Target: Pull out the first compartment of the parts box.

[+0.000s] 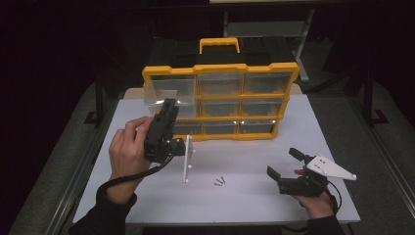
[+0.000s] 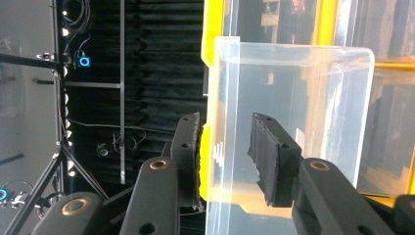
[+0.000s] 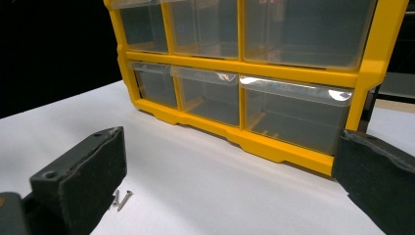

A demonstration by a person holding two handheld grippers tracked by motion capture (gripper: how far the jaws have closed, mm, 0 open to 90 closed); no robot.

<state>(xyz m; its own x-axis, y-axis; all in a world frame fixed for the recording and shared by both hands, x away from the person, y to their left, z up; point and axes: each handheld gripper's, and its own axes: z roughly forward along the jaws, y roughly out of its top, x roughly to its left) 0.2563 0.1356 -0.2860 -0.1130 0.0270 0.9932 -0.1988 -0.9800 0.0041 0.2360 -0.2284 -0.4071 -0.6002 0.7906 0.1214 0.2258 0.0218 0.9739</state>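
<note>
Dark room hides everything behind the drawer box (image 1: 220,100). Left gripper (image 2: 226,161) jaws sit spread around a clear drawer (image 2: 288,127) wall; right gripper (image 1: 288,164) jaws spread wide.

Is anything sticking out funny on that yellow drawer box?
Yes. The top-left clear drawer juts out from the yellow cabinet while the others sit flush. The left gripper straddles its front edge. Two loose screws lie on the table.

High view overhead, tool views near cabinet (image 1: 220,100)
</note>
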